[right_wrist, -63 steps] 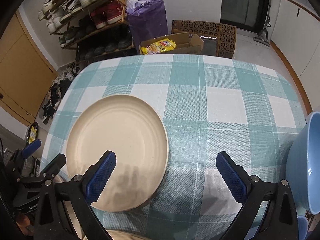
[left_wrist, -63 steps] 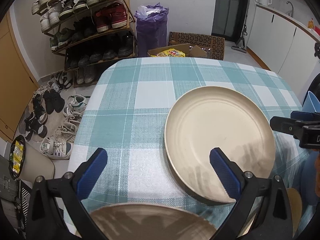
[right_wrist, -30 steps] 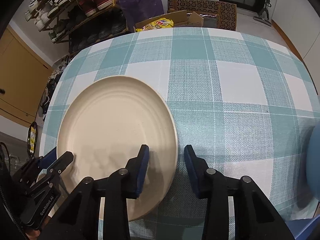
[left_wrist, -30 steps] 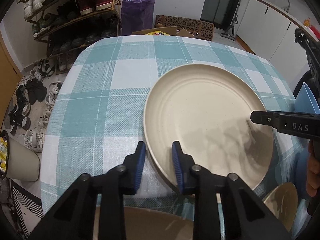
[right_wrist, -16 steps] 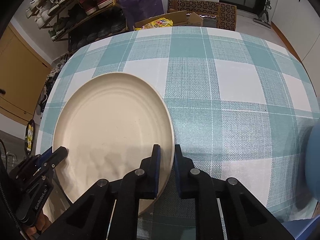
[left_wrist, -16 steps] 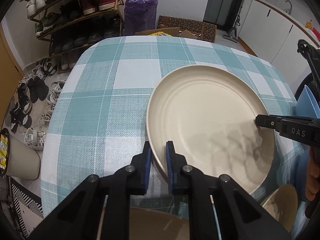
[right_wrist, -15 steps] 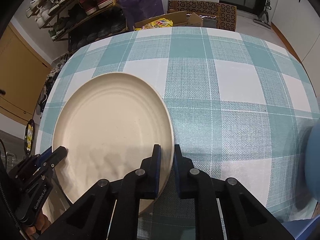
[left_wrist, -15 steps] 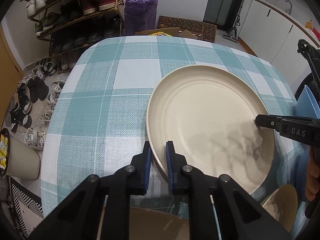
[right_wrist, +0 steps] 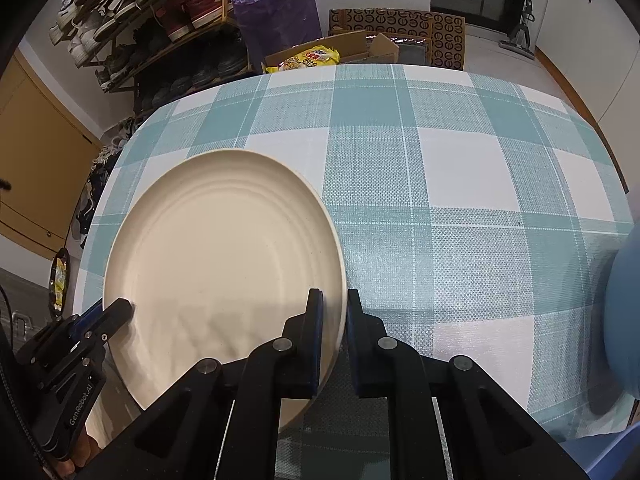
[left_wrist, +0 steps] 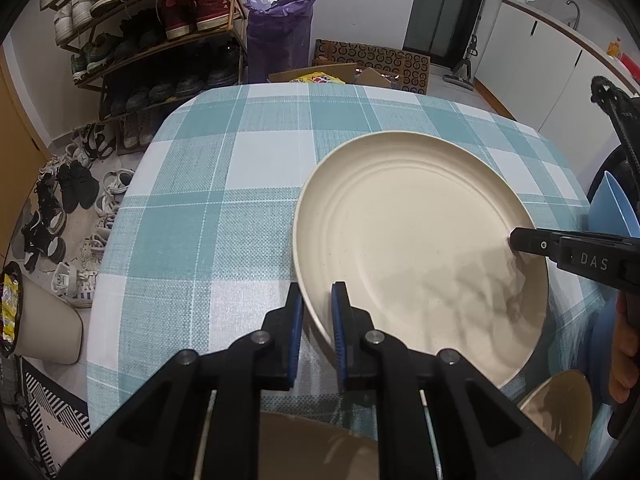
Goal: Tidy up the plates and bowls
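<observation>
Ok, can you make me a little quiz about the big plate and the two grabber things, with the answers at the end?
1. True or false: both grippers are clamped on the rim of the same cream plate.
2. Which colour is the bowl at the table's right side? A) red B) blue C) green
3. Fill in: the checked tablecloth is white and ____.

Key
1. True: the left gripper pinches the plate's left rim and the right gripper pinches the opposite rim.
2. B
3. Teal
</observation>
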A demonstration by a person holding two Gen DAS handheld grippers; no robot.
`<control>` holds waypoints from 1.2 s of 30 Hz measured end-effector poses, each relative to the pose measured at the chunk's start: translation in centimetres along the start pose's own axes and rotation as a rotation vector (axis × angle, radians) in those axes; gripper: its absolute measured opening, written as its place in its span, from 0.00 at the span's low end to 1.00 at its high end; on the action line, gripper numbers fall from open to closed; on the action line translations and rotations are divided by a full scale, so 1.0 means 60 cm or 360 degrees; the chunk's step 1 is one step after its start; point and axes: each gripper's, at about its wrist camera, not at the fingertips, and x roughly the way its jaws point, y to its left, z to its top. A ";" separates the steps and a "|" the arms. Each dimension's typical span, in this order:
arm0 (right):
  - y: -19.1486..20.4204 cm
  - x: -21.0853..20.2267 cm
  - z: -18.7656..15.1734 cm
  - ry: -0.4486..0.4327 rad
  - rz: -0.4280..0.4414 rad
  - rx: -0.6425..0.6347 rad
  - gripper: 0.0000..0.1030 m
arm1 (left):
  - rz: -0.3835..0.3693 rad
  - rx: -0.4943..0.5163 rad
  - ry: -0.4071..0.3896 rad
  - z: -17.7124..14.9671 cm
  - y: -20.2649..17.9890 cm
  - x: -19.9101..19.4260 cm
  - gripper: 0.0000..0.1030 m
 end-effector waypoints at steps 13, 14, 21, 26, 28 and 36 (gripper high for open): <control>0.003 -0.052 -0.011 -0.0077 0.0041 -0.0036 0.11 | 0.0009 0.0012 -0.0081 0.003 -0.007 -0.054 0.11; 0.003 -0.056 -0.012 -0.0079 0.0044 -0.0038 0.11 | 0.0010 0.0012 -0.0084 0.002 -0.008 -0.057 0.11; -0.001 -0.087 -0.021 -0.0118 0.0060 -0.0044 0.11 | 0.0012 0.0023 -0.0126 0.000 -0.019 -0.088 0.11; -0.001 -0.109 -0.032 -0.0138 0.0072 -0.0049 0.11 | 0.0009 0.0023 -0.0154 -0.004 -0.025 -0.110 0.11; 0.000 -0.118 -0.035 -0.0145 0.0073 -0.0055 0.11 | 0.0014 0.0029 -0.0163 -0.007 -0.027 -0.119 0.11; 0.005 -0.152 -0.056 -0.0180 0.0082 -0.0077 0.11 | 0.0017 0.0035 -0.0199 -0.018 -0.034 -0.155 0.12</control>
